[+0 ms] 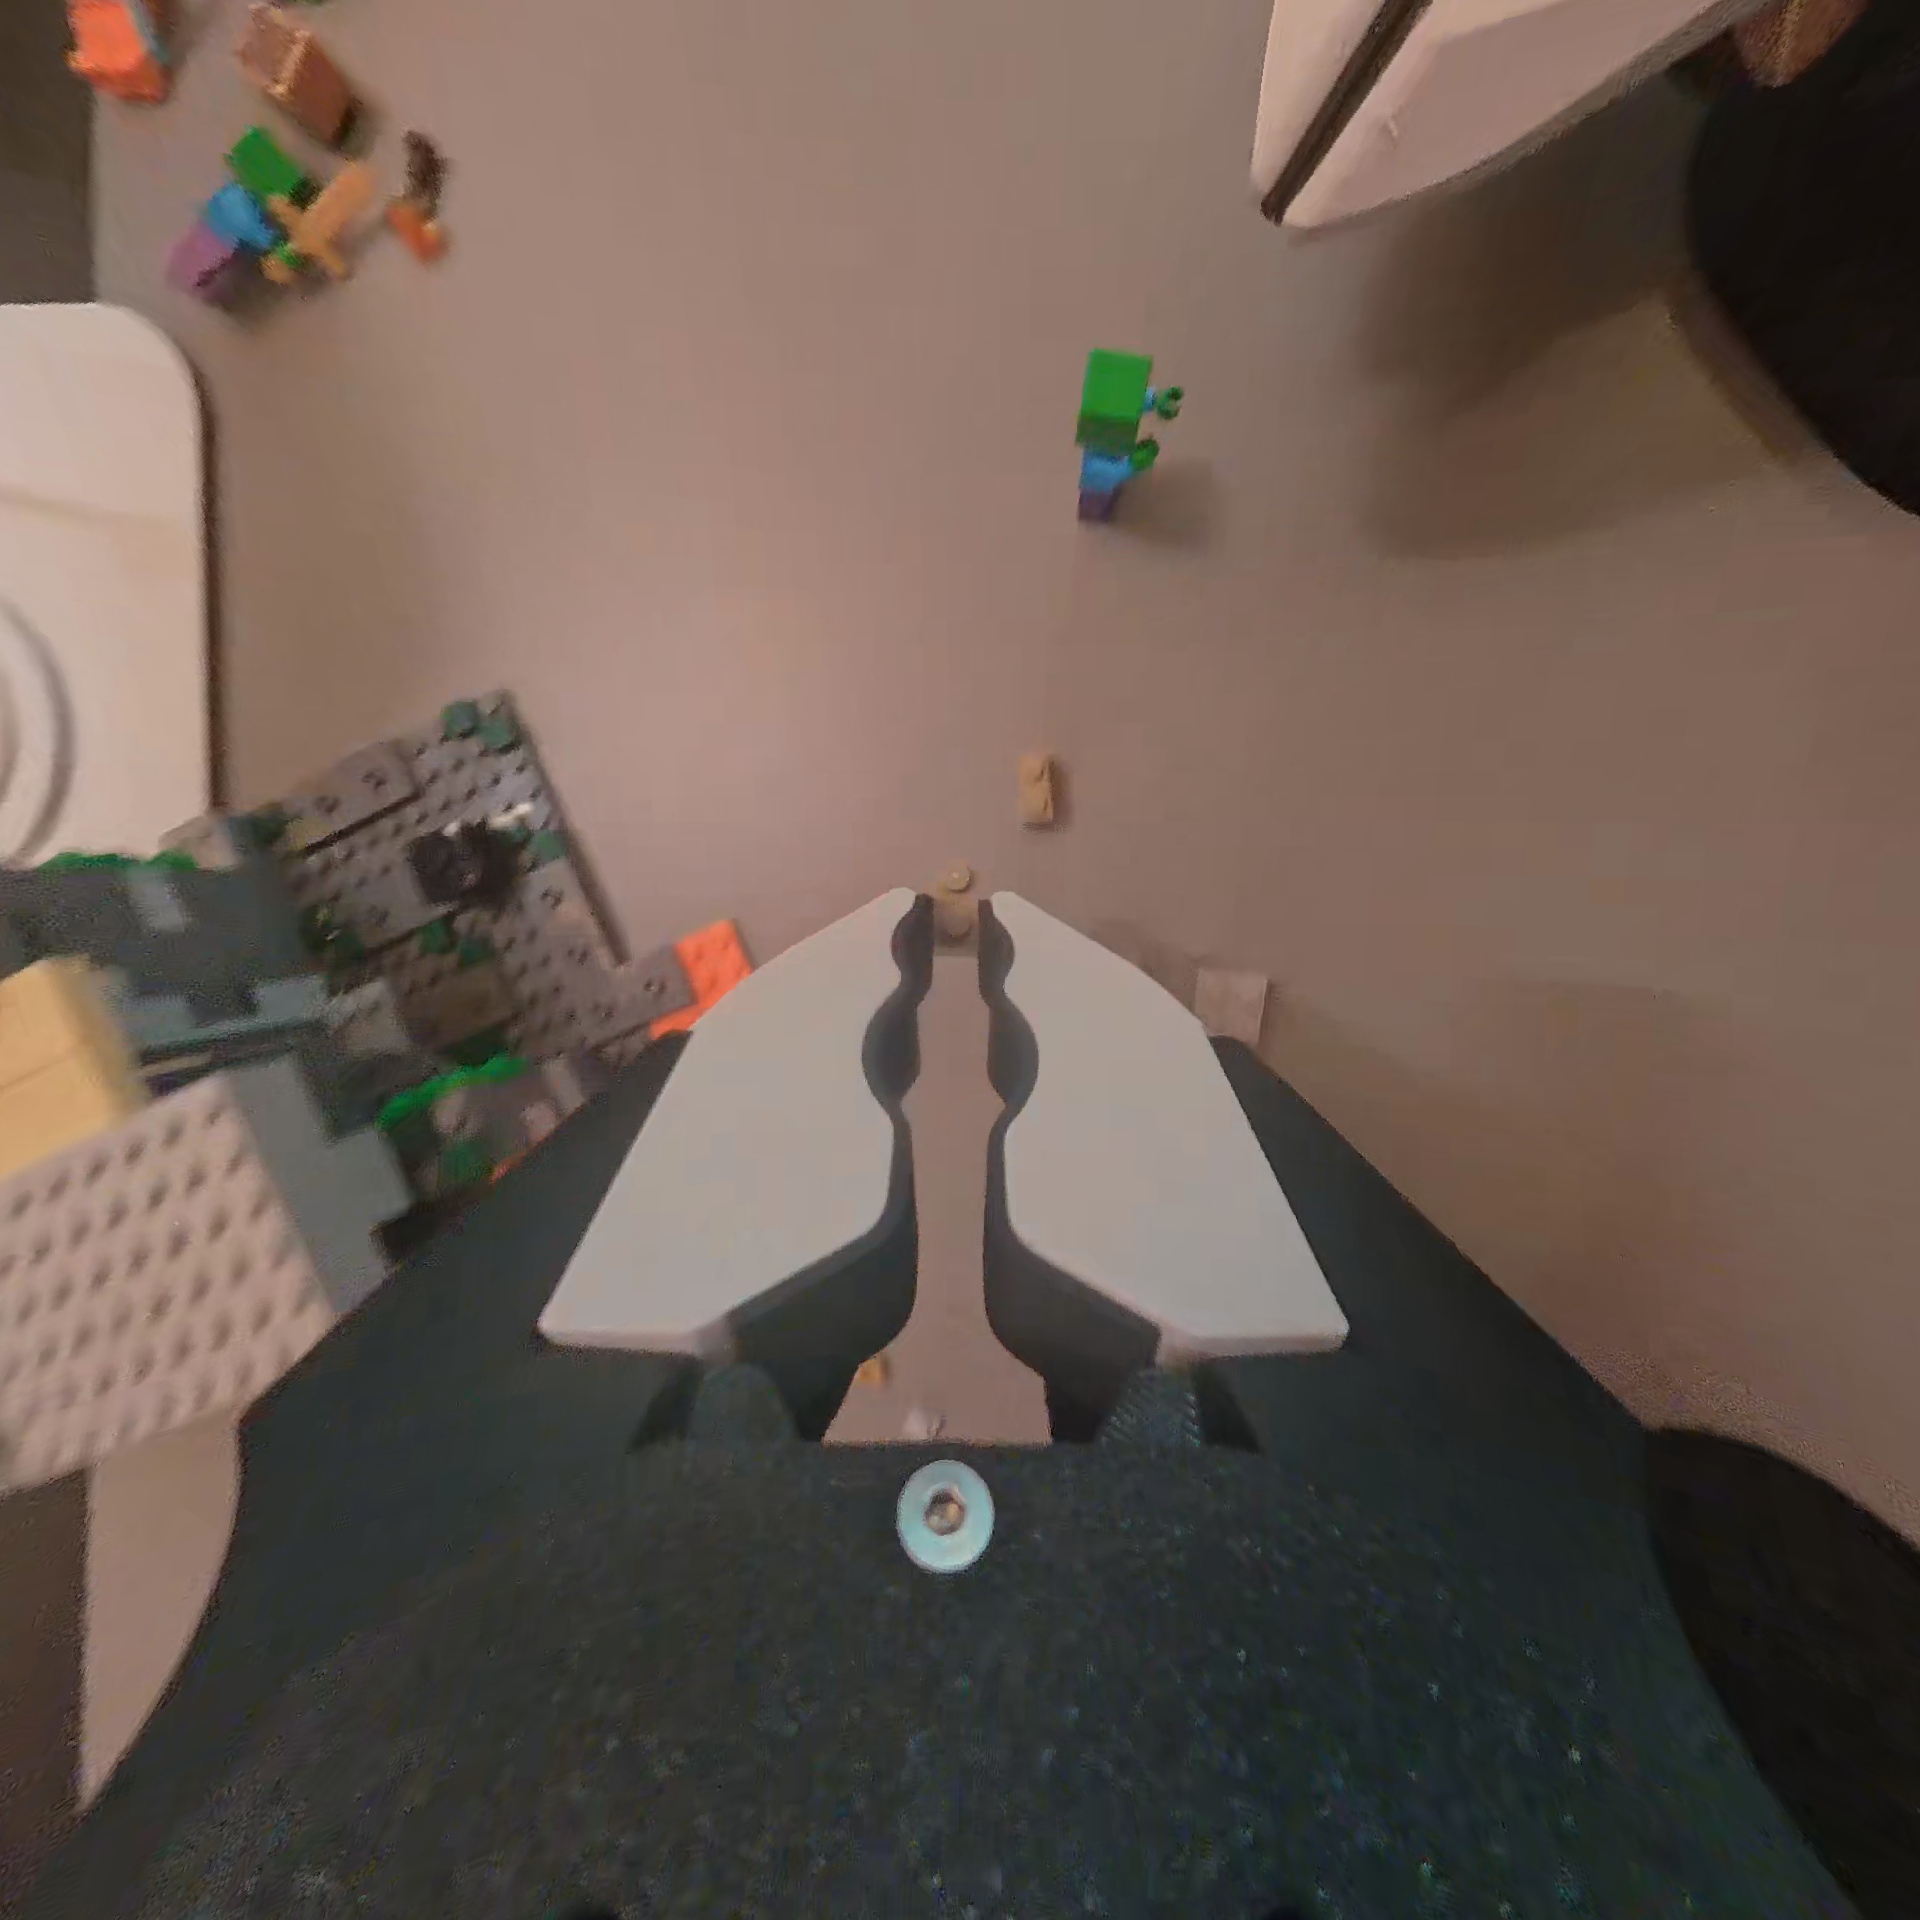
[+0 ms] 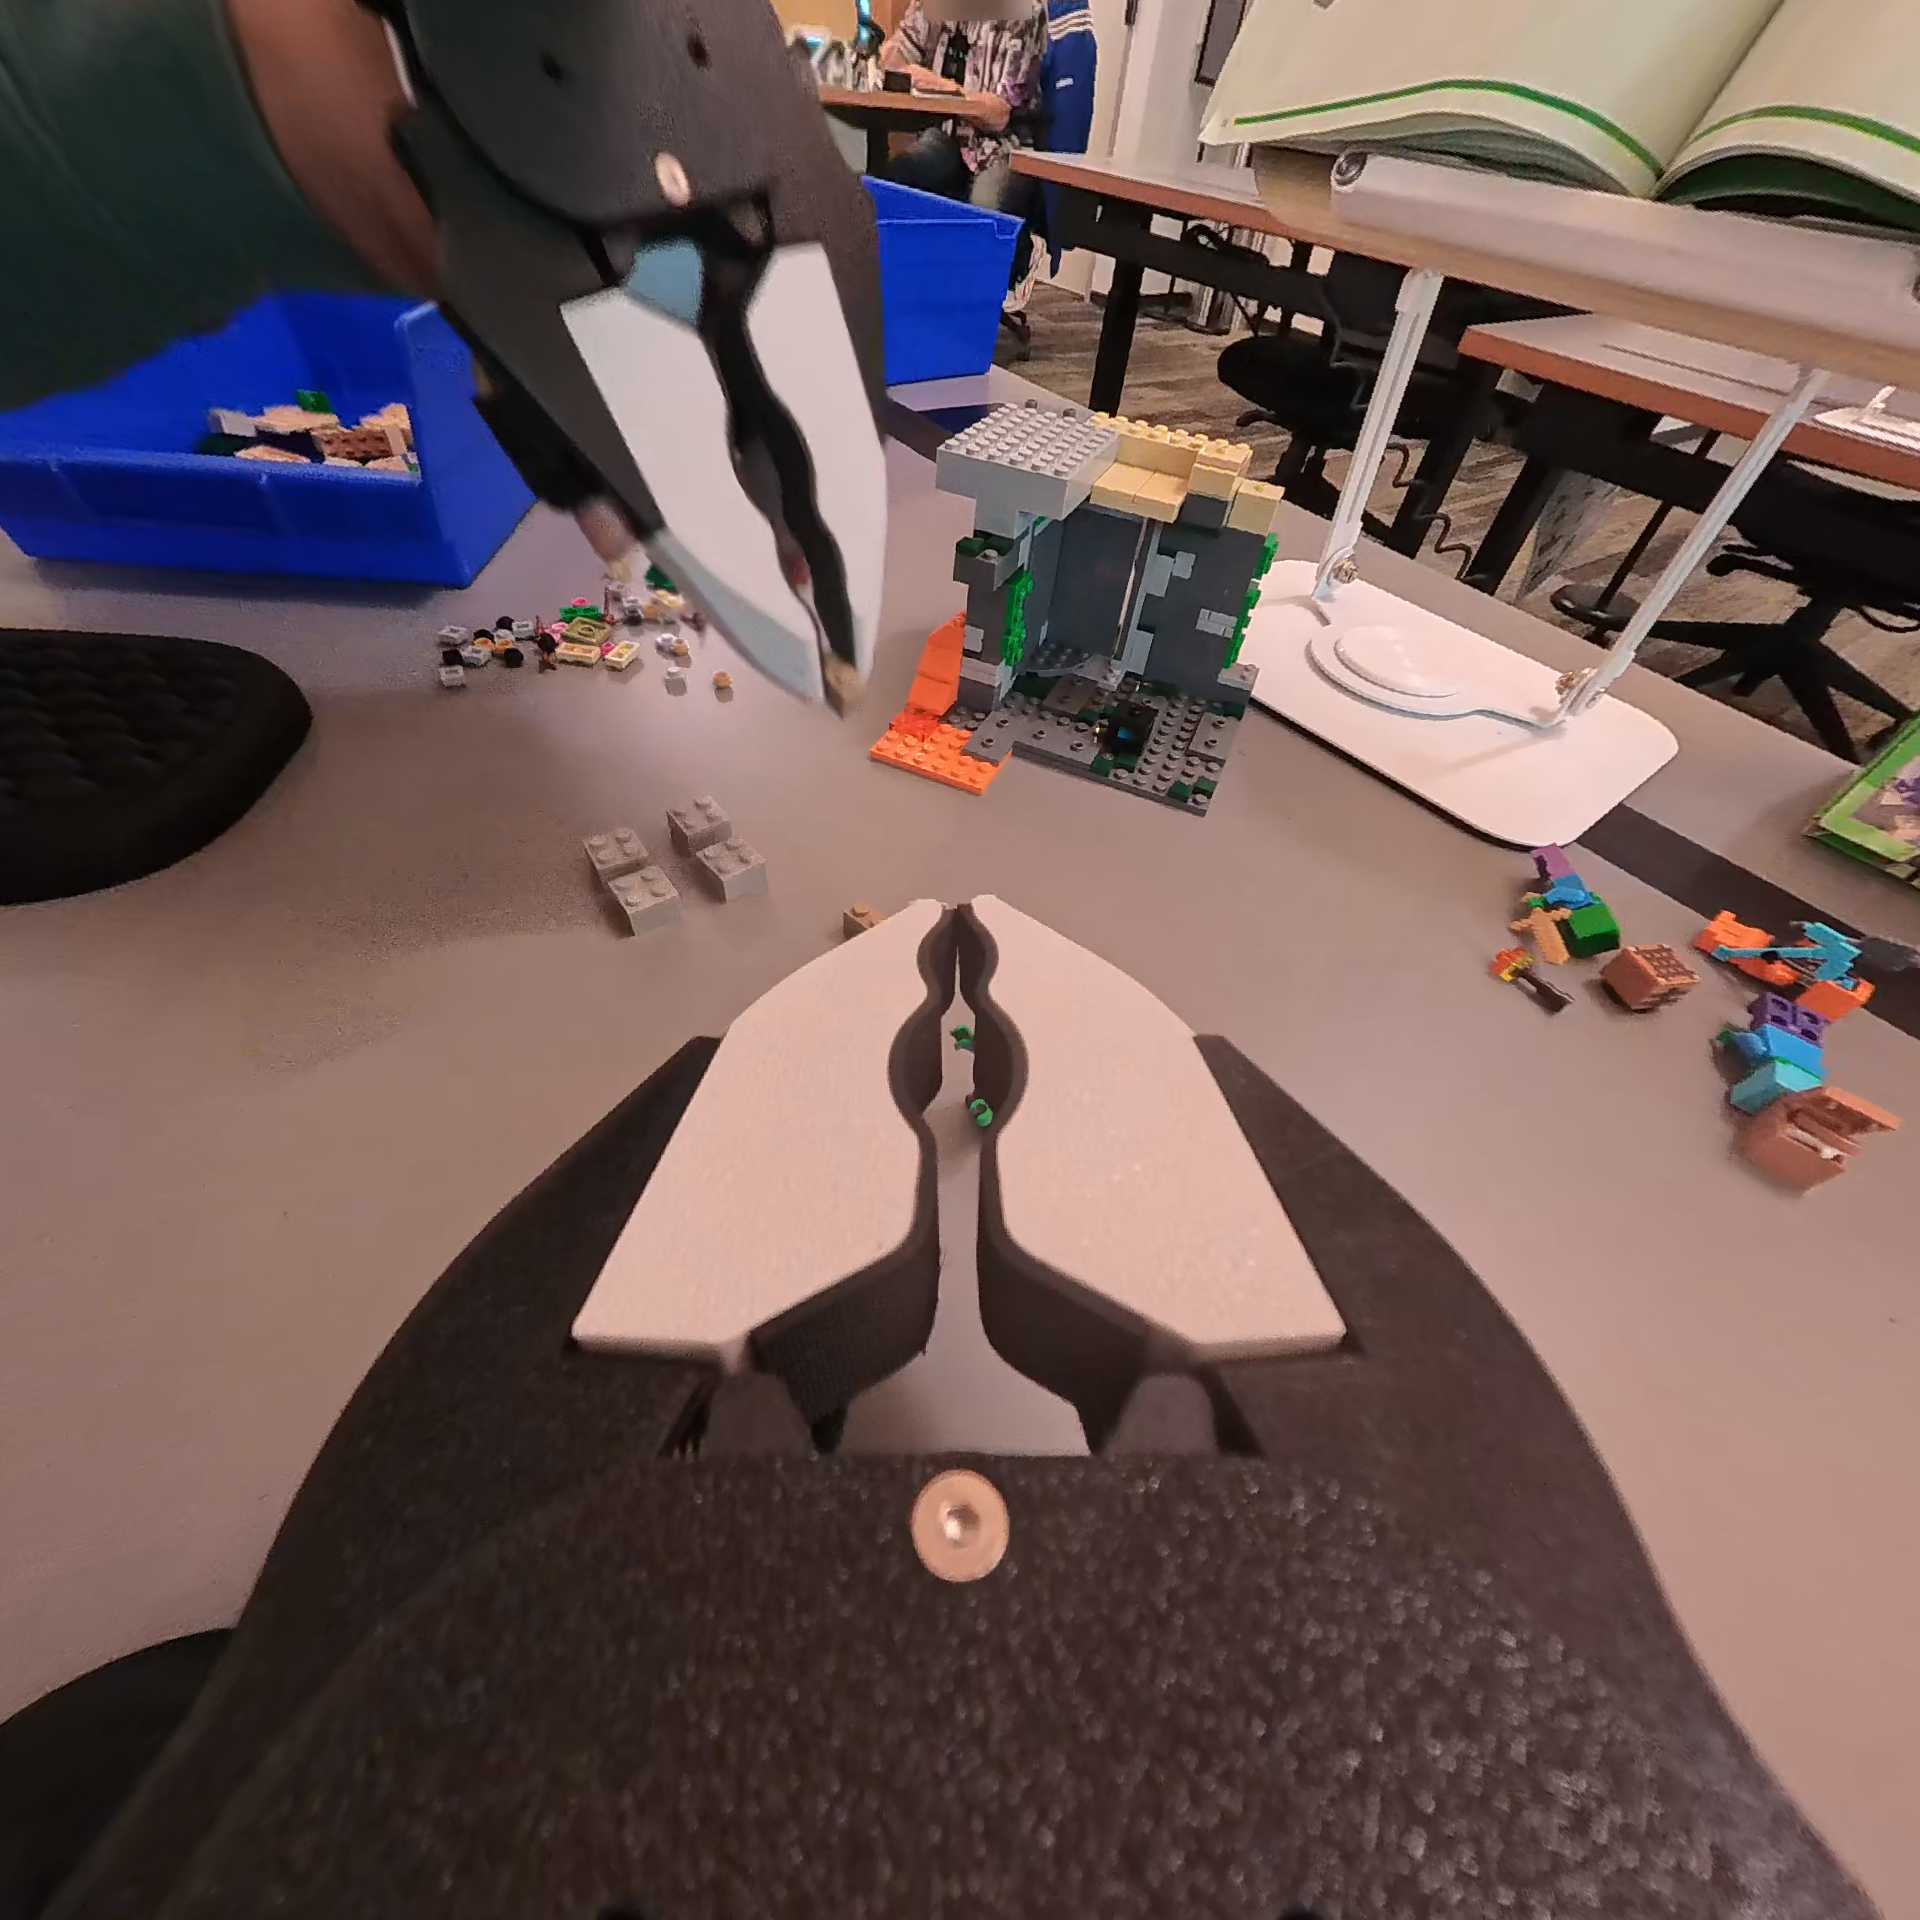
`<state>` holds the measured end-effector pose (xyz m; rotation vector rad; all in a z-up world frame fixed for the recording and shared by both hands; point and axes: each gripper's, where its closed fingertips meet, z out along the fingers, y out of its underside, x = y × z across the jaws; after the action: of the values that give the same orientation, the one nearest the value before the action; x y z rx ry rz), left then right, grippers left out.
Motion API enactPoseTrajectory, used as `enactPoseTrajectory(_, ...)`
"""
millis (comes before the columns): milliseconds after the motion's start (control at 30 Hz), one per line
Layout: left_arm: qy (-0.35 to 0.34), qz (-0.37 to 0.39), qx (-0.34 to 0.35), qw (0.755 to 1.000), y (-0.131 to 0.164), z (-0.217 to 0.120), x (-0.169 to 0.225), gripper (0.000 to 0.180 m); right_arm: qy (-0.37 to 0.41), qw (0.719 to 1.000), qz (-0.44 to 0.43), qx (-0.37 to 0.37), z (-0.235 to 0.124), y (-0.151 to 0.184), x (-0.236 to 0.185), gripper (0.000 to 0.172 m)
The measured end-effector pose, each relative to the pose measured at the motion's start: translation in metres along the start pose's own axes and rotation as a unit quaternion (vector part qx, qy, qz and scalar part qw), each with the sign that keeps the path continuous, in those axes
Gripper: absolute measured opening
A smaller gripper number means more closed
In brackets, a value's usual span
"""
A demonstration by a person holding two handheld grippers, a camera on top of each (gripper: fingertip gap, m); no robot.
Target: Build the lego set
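My left gripper (image 1: 956, 914) is shut on a small tan brick (image 1: 956, 906), held above the grey table (image 1: 831, 520). In the right wrist view this gripper (image 2: 831, 675) hangs tip down left of the brick building (image 2: 1101, 603), with the tan brick (image 2: 844, 681) at its tip. My right gripper (image 2: 956, 914) is shut, its fingertips touching. It also shows at the top right of the left wrist view (image 1: 1276, 208). A green-headed toy figure (image 1: 1117, 436) stands on the table below it; green bits of the figure (image 2: 964, 1037) show through the gap behind the fingertips.
A loose tan brick (image 2: 862, 920) lies by my right fingertips. Several grey bricks (image 2: 675, 862), a heap of small parts (image 2: 561, 644), blue bins (image 2: 260, 499), a black pad (image 2: 114, 758), a white stand base (image 2: 1455, 717) and toy figures (image 2: 1787, 1029) lie around. There is about 11 cm between the tips of the two grippers. The brick building (image 2: 1101, 603) is closer to my left gripper, around 15 cm from its tips; the right tips are 25 cm off.
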<state>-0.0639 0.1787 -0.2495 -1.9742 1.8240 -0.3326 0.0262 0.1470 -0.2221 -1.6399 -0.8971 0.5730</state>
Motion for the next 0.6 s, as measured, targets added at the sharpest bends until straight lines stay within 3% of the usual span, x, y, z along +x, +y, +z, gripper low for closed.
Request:
enactPoseTrajectory(233,0.023,-0.034,0.002,0.999,-0.004,0.048,-0.006,0.008,0.001,1.0,0.006,0.001,-0.001,0.0,0.002,0.0)
enactPoseTrajectory(600,0.043,-0.041,0.0,0.998,0.008,0.062,-0.002,0.009,-0.001,1.0,0.012,-0.004,0.0,0.002,0.002,0.0)
